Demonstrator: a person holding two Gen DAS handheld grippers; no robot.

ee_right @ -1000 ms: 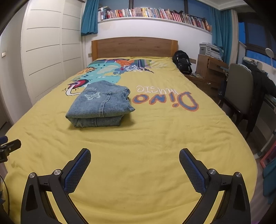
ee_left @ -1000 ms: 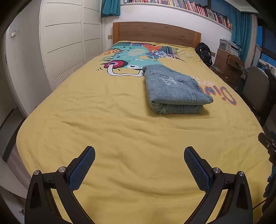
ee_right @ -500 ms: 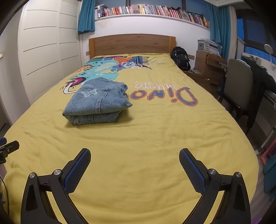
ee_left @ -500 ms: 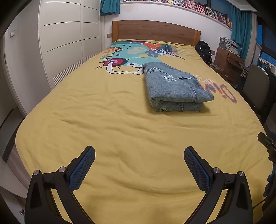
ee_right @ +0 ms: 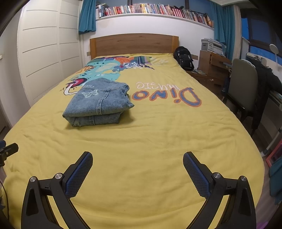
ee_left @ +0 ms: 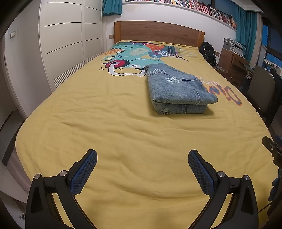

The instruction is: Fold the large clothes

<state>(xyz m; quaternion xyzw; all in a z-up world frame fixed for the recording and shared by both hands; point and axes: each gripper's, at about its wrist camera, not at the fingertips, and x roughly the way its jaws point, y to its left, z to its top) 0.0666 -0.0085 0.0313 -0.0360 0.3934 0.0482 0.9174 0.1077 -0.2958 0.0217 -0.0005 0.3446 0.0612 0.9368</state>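
Folded jeans (ee_left: 178, 89) (both jaws wide) on bedspread (ee_left: 123, 133)

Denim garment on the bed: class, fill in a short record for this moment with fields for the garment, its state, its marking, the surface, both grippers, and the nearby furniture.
garment: denim garment
state: folded into a compact stack, lying flat
marking: pale butterfly embroidery on the top layer
surface: yellow bedspread with a dinosaur print
left gripper: open, holding nothing, above the near end of the bed
right gripper: open, holding nothing, apart from the garment
nearby furniture: wooden headboard, chair, bookshelf
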